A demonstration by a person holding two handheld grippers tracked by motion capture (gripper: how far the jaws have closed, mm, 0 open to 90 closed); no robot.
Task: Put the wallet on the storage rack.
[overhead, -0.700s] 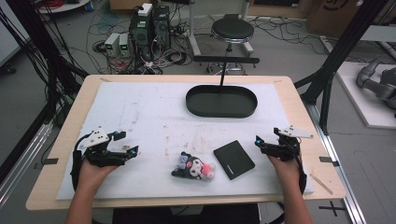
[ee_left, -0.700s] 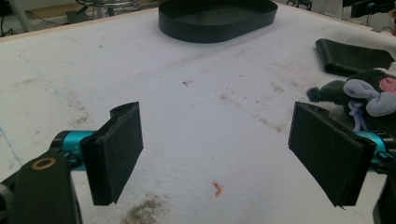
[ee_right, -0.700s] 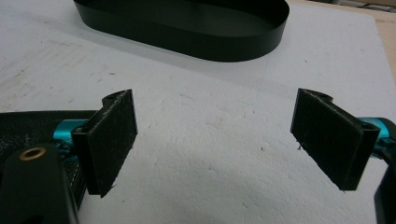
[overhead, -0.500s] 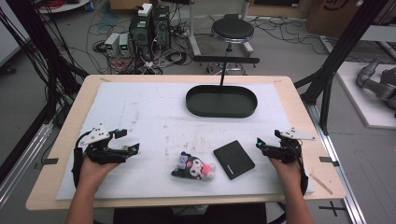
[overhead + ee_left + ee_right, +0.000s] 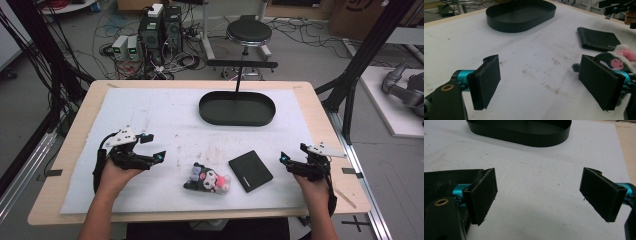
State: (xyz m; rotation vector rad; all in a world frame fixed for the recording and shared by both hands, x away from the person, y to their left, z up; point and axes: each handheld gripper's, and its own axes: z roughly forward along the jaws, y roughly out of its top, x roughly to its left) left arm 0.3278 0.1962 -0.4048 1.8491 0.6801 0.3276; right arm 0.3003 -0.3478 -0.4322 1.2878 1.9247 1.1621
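Left gripper (image 5: 150, 146) and right gripper (image 5: 292, 159) both wide open, empty, flanking plush toy (image 5: 207, 179) and wallet (image 5: 250, 170).

black grippers, teal joints, grey plates, bare forearms.

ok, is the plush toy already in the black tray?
No, the plush toy lies on the white mat beside the black wallet, well short of the black tray.

Left tool (image 5: 151, 146) and right tool (image 5: 283, 161) hover low, jaws spread wide, empty.
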